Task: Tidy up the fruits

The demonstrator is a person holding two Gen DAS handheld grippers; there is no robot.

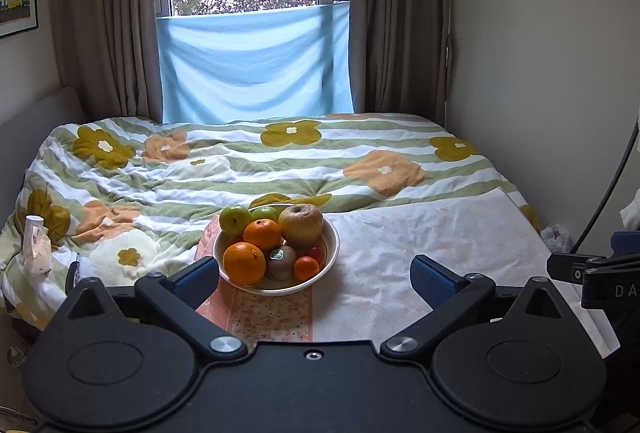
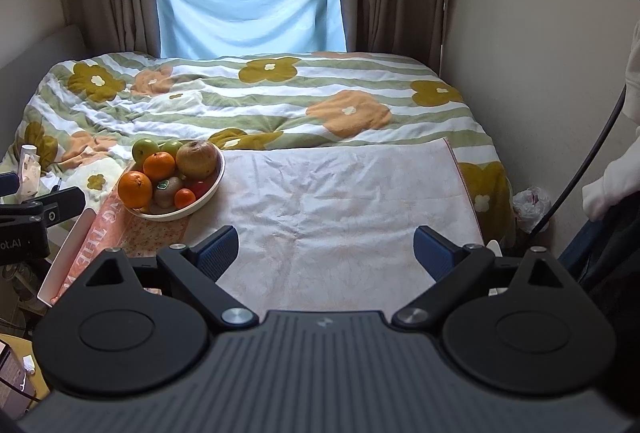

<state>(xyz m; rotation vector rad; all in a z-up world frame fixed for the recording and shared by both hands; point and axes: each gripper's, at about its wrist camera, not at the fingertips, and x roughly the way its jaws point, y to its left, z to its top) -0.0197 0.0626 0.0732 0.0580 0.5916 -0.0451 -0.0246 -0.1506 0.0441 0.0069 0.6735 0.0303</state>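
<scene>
A white bowl [image 1: 331,253] [image 2: 214,185] of fruit rests on a pale cloth [image 1: 420,253] [image 2: 340,193] spread over the bed. It holds two green apples [image 1: 235,220] [image 2: 145,149], two oranges [image 1: 244,263] [image 2: 135,189], a brownish apple [image 1: 301,225] [image 2: 197,159], a kiwi [image 1: 281,261] [image 2: 167,191], a small mandarin [image 1: 306,268] [image 2: 185,198] and something red [image 1: 316,253]. My left gripper [image 1: 316,279] hovers open just before the bowl, its left pad [image 1: 198,279] beside the rim. My right gripper [image 2: 326,253] is open over bare cloth, right of the bowl.
A flowered quilt [image 1: 240,161] [image 2: 260,93] covers the far bed, up to a curtained window. A small carton [image 1: 36,245] [image 2: 30,169] sits at the bed's left edge. A wall runs along the right, with a plastic bag [image 2: 532,201] on the floor and a white sleeve [image 2: 612,181].
</scene>
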